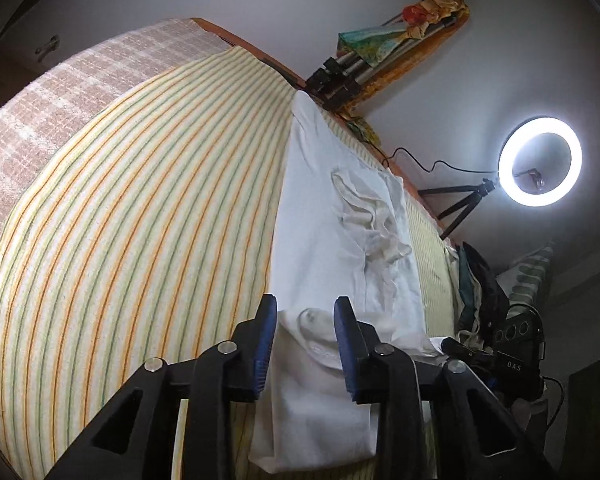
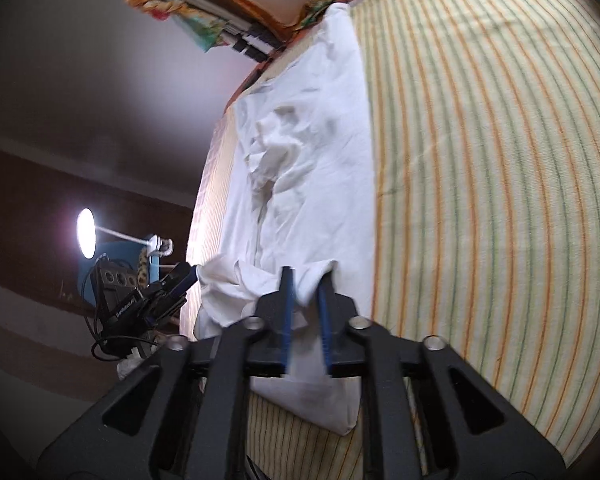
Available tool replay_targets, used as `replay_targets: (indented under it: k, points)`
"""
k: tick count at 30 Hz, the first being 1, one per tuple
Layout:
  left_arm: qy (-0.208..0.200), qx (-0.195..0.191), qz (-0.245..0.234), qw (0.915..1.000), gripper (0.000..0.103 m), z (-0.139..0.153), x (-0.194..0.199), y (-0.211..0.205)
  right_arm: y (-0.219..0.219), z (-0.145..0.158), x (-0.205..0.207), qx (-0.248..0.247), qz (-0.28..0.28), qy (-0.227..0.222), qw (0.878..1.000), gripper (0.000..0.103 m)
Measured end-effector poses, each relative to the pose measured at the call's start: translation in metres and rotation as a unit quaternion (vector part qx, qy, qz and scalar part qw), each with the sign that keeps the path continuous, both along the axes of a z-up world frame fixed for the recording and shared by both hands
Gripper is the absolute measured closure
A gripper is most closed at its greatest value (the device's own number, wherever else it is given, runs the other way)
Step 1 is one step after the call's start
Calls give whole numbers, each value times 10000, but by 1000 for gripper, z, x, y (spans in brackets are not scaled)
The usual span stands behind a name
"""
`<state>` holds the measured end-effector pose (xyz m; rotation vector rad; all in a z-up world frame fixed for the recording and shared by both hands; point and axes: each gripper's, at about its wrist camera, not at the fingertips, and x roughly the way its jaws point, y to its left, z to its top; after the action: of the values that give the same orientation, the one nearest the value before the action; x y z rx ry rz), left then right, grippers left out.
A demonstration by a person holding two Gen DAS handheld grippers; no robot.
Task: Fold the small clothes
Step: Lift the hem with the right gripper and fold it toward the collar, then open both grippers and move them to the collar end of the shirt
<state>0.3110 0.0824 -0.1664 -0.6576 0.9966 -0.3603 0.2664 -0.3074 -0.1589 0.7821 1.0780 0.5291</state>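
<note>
Left wrist view. Left claw (image 1: 306,308): blue-padded fingers (image 1: 266,336) spread apart, released, one on each side of the near end of a white garment (image 1: 324,216); no contact can be confirmed. Garment: lies lengthwise on a striped bedcover (image 1: 140,208), crumpled about its middle, a folded flap nearest the claw; its near edge is cut off behind the claw's black frame. Beyond: a pink checked blanket (image 1: 80,84) at the far end of the bed; a lit ring light (image 1: 540,160) on a small tripod; a bundle of tripod legs (image 1: 352,68) wrapped with coloured cloth against the wall. Right claw (image 1: 460,348): only partly seen at the garment's right edge, dark and hard to read.

Right wrist view. Right claw (image 2: 306,280): fingers narrowed, clenched on a bunched fold of the white garment (image 2: 300,168). Image is somewhat blurred. Left claw (image 2: 180,276): at the garment's left corner, cloth at its tip. A lamp (image 2: 86,232) glares at left, washing out its surroundings.
</note>
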Motion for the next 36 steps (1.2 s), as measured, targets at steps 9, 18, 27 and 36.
replay_targets:
  k: [9, 18, 27, 36]
  points:
    - [-256, 380, -510, 9976, 71, 9, -50, -2, -2, 20, -49, -576, 382, -501, 9963, 68]
    - [48, -20, -558, 9984, 96, -17, -68, -9, 17, -9, -81, -732, 697, -337, 9943, 69]
    - [-144, 995, -522, 9936, 99, -20, -96, -17, 33, -6, -87, -1345, 1006, -390, 9850, 98]
    - [-504, 789, -408, 9948, 76, 5, -86, -3, 29, 19, -97, -1906, 1058, -715, 9733, 98]
